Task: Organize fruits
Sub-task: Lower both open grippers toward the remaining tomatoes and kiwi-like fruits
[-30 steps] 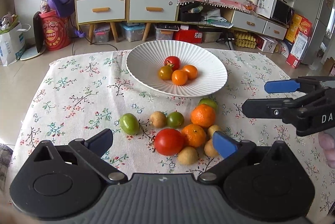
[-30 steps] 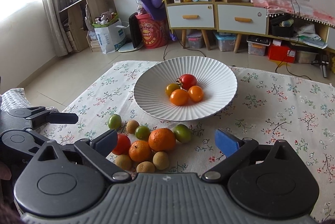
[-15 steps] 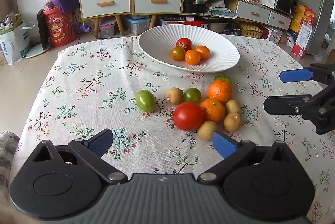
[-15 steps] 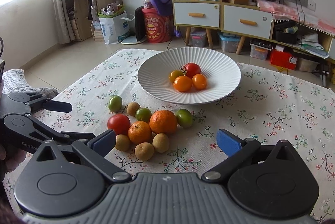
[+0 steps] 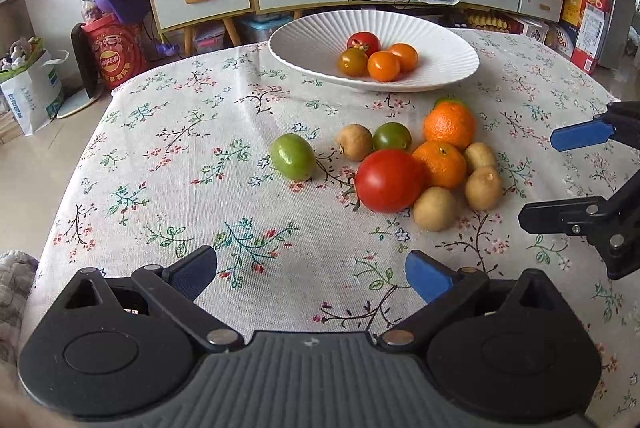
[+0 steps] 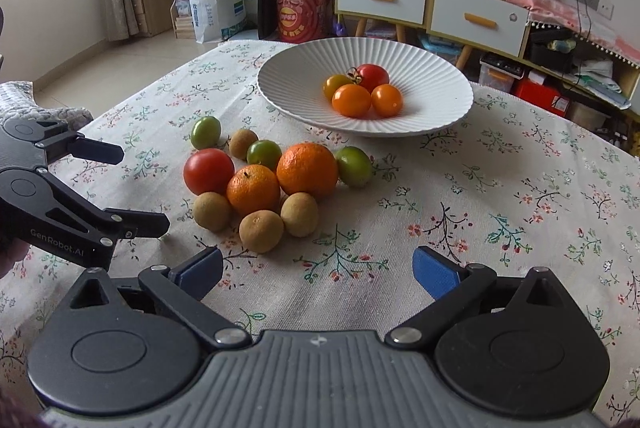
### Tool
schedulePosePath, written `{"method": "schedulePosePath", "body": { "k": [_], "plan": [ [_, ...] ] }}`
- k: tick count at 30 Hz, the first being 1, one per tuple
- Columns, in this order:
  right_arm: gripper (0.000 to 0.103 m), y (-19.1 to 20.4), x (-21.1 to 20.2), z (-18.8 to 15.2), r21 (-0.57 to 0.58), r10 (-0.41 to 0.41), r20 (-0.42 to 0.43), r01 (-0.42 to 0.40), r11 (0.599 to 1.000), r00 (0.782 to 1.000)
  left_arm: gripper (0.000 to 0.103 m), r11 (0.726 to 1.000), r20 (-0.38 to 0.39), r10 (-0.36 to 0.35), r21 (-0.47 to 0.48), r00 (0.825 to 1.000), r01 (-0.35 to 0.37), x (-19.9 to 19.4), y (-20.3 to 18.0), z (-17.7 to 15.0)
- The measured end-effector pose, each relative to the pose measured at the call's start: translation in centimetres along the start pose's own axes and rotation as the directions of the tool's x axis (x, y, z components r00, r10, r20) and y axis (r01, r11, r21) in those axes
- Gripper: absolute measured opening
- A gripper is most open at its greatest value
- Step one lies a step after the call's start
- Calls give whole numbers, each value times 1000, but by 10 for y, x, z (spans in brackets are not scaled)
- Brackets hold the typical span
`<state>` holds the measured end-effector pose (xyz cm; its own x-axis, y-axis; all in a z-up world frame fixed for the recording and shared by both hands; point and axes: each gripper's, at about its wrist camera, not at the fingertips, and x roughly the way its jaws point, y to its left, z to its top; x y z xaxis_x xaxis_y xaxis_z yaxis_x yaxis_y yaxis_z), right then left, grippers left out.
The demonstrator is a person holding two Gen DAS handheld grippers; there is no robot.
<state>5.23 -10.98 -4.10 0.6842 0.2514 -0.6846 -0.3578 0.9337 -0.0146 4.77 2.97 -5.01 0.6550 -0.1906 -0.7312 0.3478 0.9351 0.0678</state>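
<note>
The loose fruit cluster (image 6: 264, 184) lies on the floral cloth (image 6: 500, 220) just short of the white bowl (image 6: 432, 96), which holds four small tomatoes. The right gripper (image 6: 316, 274) and left gripper (image 5: 310, 274) both stand with jaws apart, empty, short of the cluster. Advised: take an outer piece first, the lone green fruit (image 5: 292, 157) left of the cluster, closing gently to avoid scattering neighbours.

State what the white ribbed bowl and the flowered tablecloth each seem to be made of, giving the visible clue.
White ribbed bowl: probably glazed ceramic, given its soft sheen and crisp moulded ridges, though plastic cannot be ruled out. Flowered tablecloth: woven fabric, matte, with a coarse visible weave and printed sprigs.
</note>
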Motion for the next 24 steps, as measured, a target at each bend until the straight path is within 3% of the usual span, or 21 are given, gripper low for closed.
{"method": "schedulePosePath", "body": {
  "k": [6,8,13,24],
  "plan": [
    [78,5,2,1,-21,49,-27,-50,999,998,83,997,-10,-76,-6,997,76,0,-5,2],
    [64,8,3,2,-26,63,-32,-64,998,998,75,996,-10,-94,1,996,94,-1,-8,3],
    [42,10,3,5,-21,109,-43,-110,994,993,57,992,-11,-129,15,992,129,-3,-16,7],
    [35,8,12,17,44,130,-51,-128,991,990,35,982,-21,-188,21,982,188,-1,-27,15]
  ]
}}
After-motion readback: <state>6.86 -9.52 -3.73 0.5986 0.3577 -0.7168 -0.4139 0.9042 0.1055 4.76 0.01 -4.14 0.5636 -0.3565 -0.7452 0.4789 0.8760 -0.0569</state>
